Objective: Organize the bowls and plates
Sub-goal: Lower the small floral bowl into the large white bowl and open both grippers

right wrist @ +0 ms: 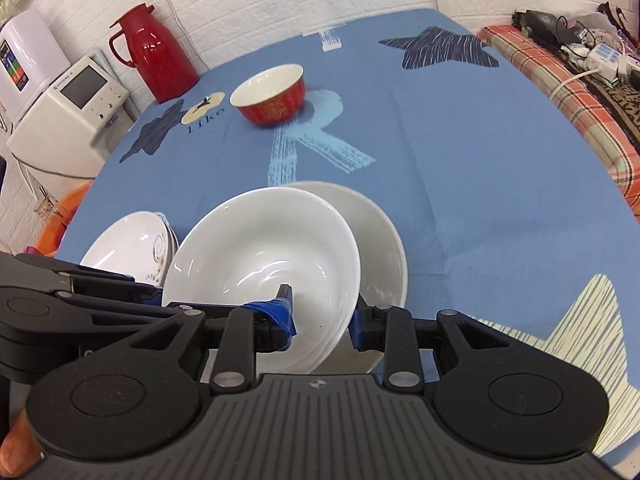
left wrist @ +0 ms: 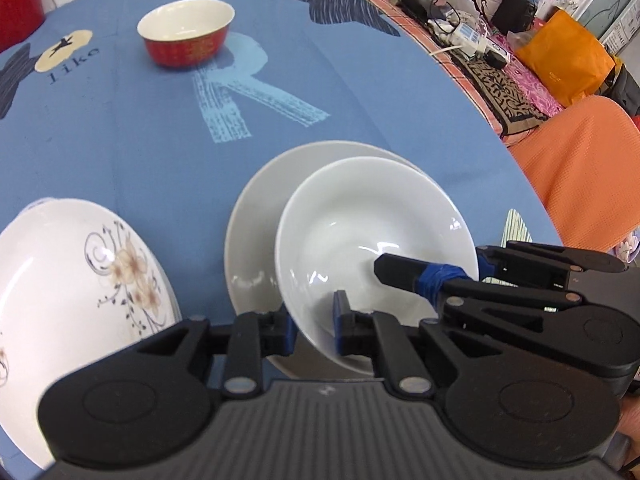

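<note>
A plain white bowl (left wrist: 372, 232) (right wrist: 264, 256) is held tilted just above a white plate (left wrist: 256, 236) (right wrist: 380, 248) on the blue tablecloth. My left gripper (left wrist: 316, 320) is shut on the bowl's near rim. My right gripper (right wrist: 322, 316) is shut on the same bowl's rim from the other side; its taped finger (left wrist: 416, 274) reaches into the bowl in the left wrist view. A flower-patterned white plate (left wrist: 68, 280) (right wrist: 132, 244) lies to the left. A red bowl with a cream inside (left wrist: 186, 32) (right wrist: 270, 94) stands farther back.
A red thermos jug (right wrist: 150, 54) and a white appliance (right wrist: 68, 112) stand at the table's back left edge. A cluttered side table (left wrist: 480, 48) with cables, an orange bag (left wrist: 564, 56) and an orange cloth (left wrist: 584, 168) lie right of the table.
</note>
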